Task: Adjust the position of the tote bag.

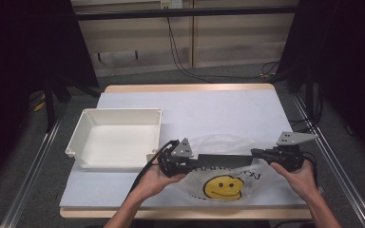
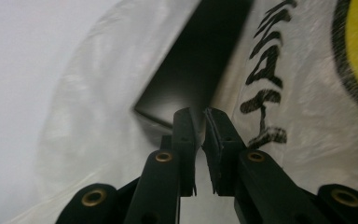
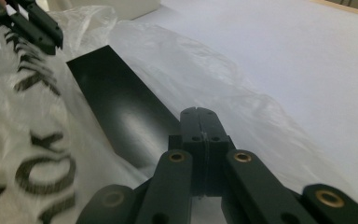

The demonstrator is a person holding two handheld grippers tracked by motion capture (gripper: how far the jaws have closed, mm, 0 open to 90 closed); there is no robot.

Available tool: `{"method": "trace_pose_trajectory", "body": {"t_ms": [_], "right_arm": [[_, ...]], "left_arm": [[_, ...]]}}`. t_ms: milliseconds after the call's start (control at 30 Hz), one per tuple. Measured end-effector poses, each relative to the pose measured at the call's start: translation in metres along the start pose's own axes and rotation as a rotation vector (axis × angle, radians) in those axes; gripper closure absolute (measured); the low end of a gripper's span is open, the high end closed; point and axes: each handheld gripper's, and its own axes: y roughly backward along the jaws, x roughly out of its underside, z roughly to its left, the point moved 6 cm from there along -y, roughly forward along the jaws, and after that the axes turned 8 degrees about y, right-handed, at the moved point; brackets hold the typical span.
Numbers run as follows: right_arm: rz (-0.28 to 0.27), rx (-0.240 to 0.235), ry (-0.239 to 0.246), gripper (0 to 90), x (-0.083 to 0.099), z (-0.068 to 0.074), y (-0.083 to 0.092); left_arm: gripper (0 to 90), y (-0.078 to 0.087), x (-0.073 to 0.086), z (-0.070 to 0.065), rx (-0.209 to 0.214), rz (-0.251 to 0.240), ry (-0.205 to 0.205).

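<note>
From above, I hold the clear plastic smiley-face bag (image 1: 223, 183) over the counter (image 1: 228, 114), a flat black box (image 1: 223, 160) in its mouth. My left claw (image 2: 201, 122) stands slightly parted at the bag's edge. My right claw (image 3: 199, 122) pinches film; next, I judge, the box needs seating deeper.

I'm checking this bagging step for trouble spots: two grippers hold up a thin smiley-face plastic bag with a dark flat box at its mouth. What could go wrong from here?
1. The left gripper shows a narrow gap between its pads, so its side of the plastic bag may slip free.
2. The black box lies tilted in the bag's mouth; it could slide out onto the table.
3. The right gripper pinches only thin film, which may stretch or tear.
</note>
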Motion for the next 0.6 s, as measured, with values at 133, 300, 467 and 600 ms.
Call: {"method": "trace_pose_trajectory", "body": {"t_ms": [133, 300, 467, 600], "right_arm": [[0.021, -0.032, 0.027, 90.0, -0.001, 0.01, -0.005], [0.067, -0.03, 0.052, 90.0, 0.008, 0.019, -0.001], [0.078, -0.02, 0.056, 90.0, 0.02, 0.021, 0.013], [0.083, -0.009, 0.047, 90.0, 0.028, 0.02, 0.024]], "left_arm": [[82.8, -0.012, 0.013, -0.02, 0.034, 0.05, -0.033], [82.8, -0.028, 0.027, -0.02, 0.037, 0.098, -0.03], [82.8, -0.034, 0.034, -0.02, 0.024, 0.122, -0.029], [82.7, -0.036, 0.04, -0.019, 0.021, 0.126, -0.032]]}}
